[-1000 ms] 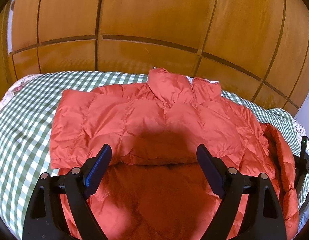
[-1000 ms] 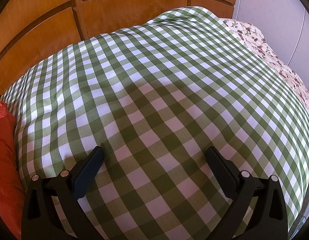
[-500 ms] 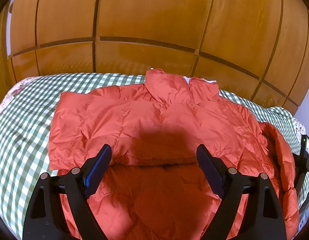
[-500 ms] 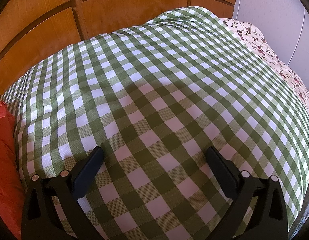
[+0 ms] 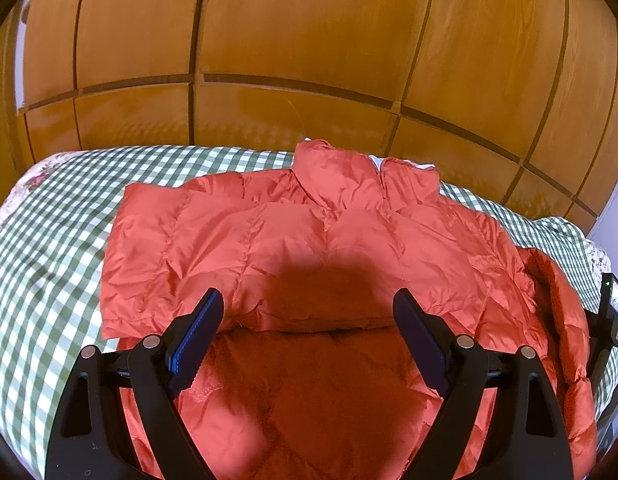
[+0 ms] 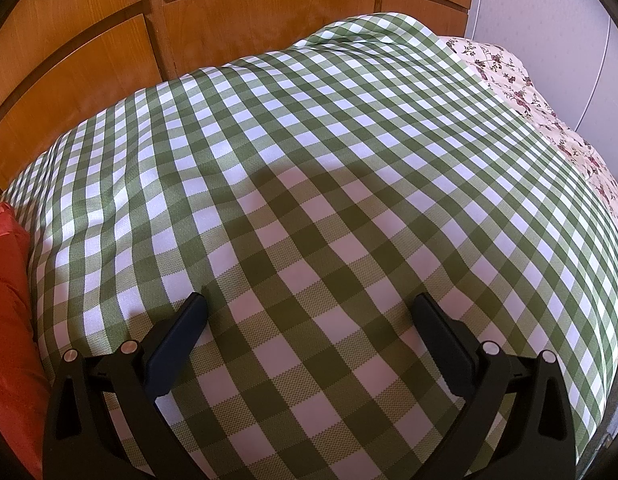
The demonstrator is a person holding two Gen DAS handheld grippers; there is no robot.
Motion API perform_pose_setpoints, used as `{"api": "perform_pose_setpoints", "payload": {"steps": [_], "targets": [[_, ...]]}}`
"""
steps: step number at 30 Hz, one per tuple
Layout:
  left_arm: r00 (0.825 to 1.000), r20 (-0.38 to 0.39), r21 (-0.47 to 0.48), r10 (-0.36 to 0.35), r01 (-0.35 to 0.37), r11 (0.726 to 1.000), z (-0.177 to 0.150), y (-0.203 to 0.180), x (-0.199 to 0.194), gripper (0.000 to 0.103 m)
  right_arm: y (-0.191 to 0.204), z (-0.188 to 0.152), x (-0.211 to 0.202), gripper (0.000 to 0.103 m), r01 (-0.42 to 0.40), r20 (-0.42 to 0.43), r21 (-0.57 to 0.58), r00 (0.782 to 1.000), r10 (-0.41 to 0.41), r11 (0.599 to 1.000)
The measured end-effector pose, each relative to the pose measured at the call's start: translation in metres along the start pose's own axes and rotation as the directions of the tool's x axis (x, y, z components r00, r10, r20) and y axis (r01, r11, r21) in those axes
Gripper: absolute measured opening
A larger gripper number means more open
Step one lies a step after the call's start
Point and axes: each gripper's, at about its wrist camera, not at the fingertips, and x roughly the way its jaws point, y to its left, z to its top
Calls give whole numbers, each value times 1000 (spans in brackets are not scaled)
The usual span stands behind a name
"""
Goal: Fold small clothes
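An orange puffer jacket (image 5: 309,248) lies on the green checked bedcover (image 5: 49,248), collar toward the wooden wall. Its left sleeve (image 5: 169,248) is folded across the chest. The right sleeve (image 5: 557,304) lies along the jacket's right side. My left gripper (image 5: 307,312) is open and empty, hovering above the jacket's lower body. My right gripper (image 6: 309,312) is open and empty, low over the bare checked cover (image 6: 329,160). Only the jacket's edge (image 6: 9,300) shows at the left of the right wrist view.
Wooden cabinet panels (image 5: 309,60) stand right behind the bed. A floral sheet (image 6: 549,120) shows at the bed's far right edge. The other gripper with its small screen (image 5: 609,320) sits at the right rim of the left wrist view.
The left gripper has drawn back and up a little, so the jacket sits slightly lower and farther in its view. The right gripper has not moved.
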Motion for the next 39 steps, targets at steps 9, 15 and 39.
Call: {"api": "perform_pose_setpoints", "payload": {"steps": [9, 15, 39], "targets": [[1000, -13, -14, -16, 16, 1000, -3, 3, 0, 86, 0, 0, 0, 101, 0, 0, 0, 1000, 0, 1000], [1000, 2, -23, -22, 22, 999, -3, 8, -6, 86, 0, 0, 0, 101, 0, 0, 0, 1000, 0, 1000], [1000, -1, -34, 10, -10, 999, -8, 31, -14, 90, 0, 0, 0, 101, 0, 0, 0, 1000, 0, 1000]]}}
